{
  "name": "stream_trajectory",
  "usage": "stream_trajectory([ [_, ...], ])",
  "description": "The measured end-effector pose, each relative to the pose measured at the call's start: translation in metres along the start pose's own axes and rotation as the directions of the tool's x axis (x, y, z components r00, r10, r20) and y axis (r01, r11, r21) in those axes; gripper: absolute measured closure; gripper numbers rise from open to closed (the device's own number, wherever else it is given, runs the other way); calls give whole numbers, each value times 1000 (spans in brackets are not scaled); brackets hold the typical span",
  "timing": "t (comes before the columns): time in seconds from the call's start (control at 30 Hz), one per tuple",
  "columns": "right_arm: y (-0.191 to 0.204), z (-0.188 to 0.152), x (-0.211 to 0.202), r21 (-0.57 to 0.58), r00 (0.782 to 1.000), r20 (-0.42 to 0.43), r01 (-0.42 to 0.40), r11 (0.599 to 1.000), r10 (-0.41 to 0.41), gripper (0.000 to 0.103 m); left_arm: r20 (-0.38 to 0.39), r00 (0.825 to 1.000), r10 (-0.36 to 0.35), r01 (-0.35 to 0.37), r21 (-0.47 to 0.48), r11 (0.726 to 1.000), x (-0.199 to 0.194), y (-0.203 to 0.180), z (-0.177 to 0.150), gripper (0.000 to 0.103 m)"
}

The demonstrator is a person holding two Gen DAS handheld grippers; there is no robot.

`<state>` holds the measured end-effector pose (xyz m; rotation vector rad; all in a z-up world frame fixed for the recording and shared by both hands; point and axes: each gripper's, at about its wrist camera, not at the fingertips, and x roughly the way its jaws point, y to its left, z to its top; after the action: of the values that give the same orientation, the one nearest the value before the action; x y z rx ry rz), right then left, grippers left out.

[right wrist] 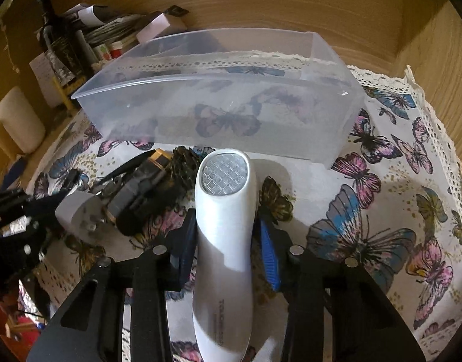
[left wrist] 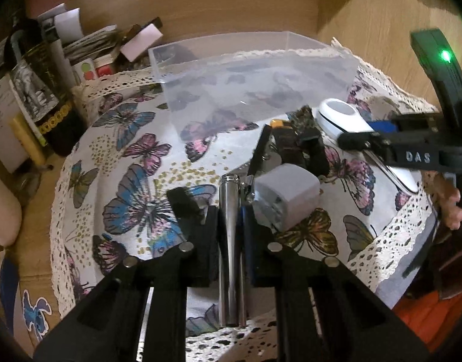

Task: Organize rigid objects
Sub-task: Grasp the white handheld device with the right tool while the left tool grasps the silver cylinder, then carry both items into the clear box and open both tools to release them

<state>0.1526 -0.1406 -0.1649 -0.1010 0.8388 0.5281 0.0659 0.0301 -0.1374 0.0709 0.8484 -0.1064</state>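
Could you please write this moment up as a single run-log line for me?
left gripper: shut on metal tube | right gripper: shut on white handheld device | clear plastic bin: empty, behind both

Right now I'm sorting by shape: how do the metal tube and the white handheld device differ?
The metal tube is slim, shiny and straight; the white handheld device is broad, matte and curved. The device ends in a round textured face; the tube ends plain. Both sit between a gripper's fingers, pointing toward the clear bin.
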Motion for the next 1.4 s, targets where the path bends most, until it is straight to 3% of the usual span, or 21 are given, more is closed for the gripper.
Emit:
stream_trajectory([
  [0.37,-4,3,-42,43,986,166,-28,999,21,70,90,996,7,-2,-63,998,-26,13,20,88],
  [0.7,-7,24,-82,73,945,326,-46,996,20,70,193,981,5,16,-107,994,-50,20,43,88],
  [1.07,-3,54,-120,46,884,468,-26,999,2,70,317,948,9,29,-115,993,-76,26,79,88],
  [1.23,-1,75,-128,40,862,508,-11,999,-11,70,355,935,7,40,-126,991,-75,34,100,88],
  [1.4,-1,97,-119,32,855,516,44,999,-54,70,349,937,6,46,-139,989,-61,43,120,88],
])
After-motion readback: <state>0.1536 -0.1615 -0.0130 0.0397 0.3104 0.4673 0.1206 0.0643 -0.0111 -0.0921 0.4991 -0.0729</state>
